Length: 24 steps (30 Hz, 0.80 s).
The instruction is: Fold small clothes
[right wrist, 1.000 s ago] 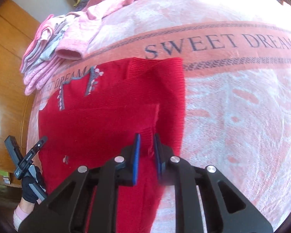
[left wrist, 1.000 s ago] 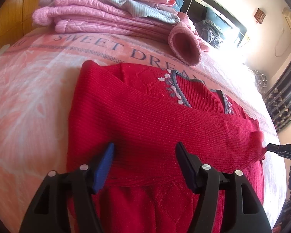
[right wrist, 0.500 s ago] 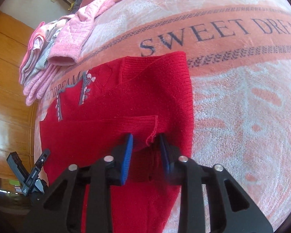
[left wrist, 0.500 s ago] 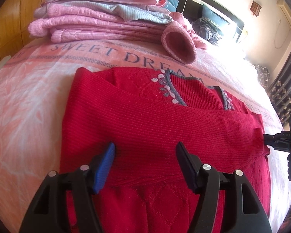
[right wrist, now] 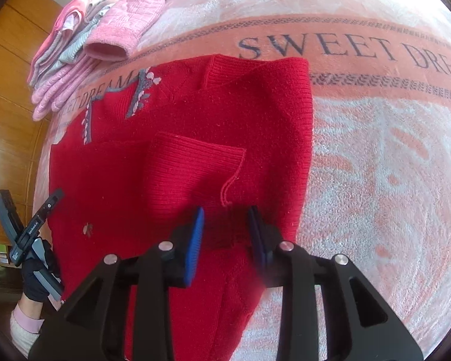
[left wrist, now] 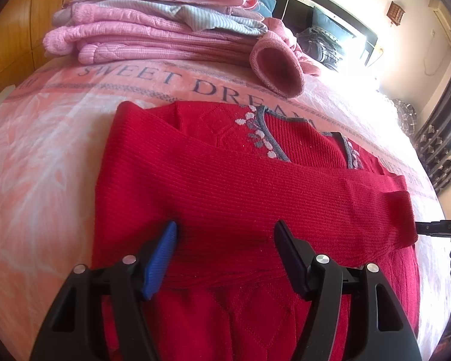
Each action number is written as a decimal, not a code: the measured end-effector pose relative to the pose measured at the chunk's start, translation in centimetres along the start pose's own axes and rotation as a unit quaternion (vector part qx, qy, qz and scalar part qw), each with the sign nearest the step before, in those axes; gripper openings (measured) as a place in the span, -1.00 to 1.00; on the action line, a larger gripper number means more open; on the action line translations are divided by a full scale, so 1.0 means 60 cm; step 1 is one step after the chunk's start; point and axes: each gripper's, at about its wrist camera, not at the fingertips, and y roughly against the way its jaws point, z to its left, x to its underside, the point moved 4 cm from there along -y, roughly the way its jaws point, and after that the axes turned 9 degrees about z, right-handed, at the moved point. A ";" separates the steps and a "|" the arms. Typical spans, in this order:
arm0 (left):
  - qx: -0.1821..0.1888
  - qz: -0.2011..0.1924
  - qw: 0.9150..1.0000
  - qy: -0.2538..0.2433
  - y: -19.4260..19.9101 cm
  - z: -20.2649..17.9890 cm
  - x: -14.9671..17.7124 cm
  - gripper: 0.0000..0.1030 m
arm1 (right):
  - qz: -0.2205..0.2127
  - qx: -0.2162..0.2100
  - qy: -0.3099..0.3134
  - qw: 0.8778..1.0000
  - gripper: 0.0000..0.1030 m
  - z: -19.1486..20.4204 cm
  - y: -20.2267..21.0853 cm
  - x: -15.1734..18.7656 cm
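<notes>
A small red knit sweater (left wrist: pixel 225 198) with a grey, flower-trimmed neckline lies flat on the pink bedspread (left wrist: pixel 39 162). One sleeve is folded straight across its chest, the cuff (right wrist: pixel 195 165) resting near the sweater's right side. My left gripper (left wrist: pixel 225 234) stands open just above the folded sleeve, nothing between its fingers. In the right wrist view the sweater (right wrist: pixel 255 114) fills the middle; my right gripper (right wrist: pixel 227 222) is open just below the cuff, holding nothing. The left gripper (right wrist: pixel 30 231) shows there at the far left in a gloved hand.
A stack of folded pink and grey clothes (left wrist: pixel 153 30) sits at the bed's far side, with a loose pink sleeve (left wrist: pixel 276 72) lying toward the sweater. Wooden panelling (right wrist: pixel 6 96) runs along that side. Bare bedspread (right wrist: pixel 391 180) extends right of the sweater.
My right gripper, shut on the sleeve cuff a second ago, has opened and backed off; the cuff now lies on the sweater. The left gripper stayed open and dropped slightly lower.
</notes>
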 end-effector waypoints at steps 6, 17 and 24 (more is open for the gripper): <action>-0.005 0.000 1.000 -0.007 -0.003 -0.006 0.001 0.40 | -0.015 0.032 0.029 0.999 -0.98 0.021 0.014 0.006; 0.000 0.007 1.000 -0.001 0.000 -0.004 -0.001 0.40 | -0.009 0.051 -0.030 0.998 -1.00 -0.047 0.036 0.046; 0.033 0.000 0.999 0.005 0.022 -0.029 -0.015 0.39 | -0.058 -0.005 0.005 0.998 -0.85 0.014 0.073 0.020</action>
